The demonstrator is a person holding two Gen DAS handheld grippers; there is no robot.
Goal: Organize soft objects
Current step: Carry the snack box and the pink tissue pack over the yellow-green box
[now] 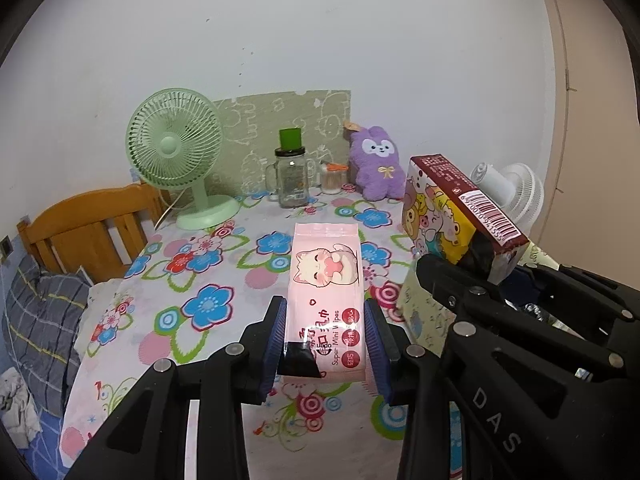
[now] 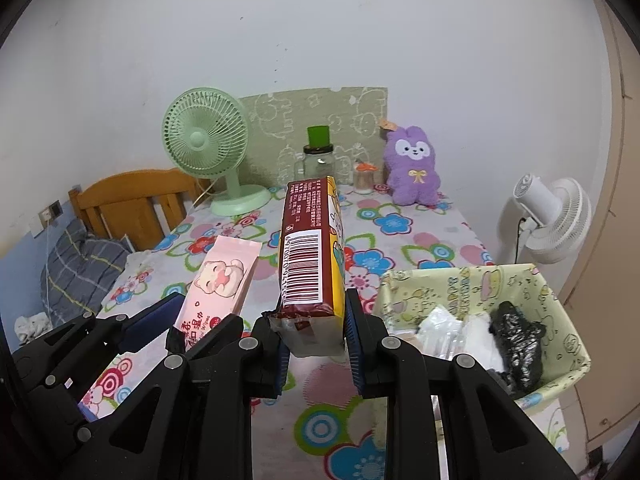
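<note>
Floral cloth on the table (image 1: 208,308) spreads beneath both our grippers, with a pale green basket (image 2: 560,300) at its right edge. Our left gripper (image 1: 326,344) pinches a pink wipes pack (image 1: 326,280) by its near end, held above the cloth, angled down. Beside it, our right gripper (image 2: 316,344) clamps a cartoon-printed tissue pack (image 2: 312,248) standing on edge, barcode upward, just left of the basket.

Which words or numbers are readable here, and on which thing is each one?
"Super Mini Wipes": pink wipes pack.
"DAS": right gripper arm.
Barcode digits on the tissue pack: only partly readable, "6970070".
Chinese text on both packs: too small or blurred to read.
</note>
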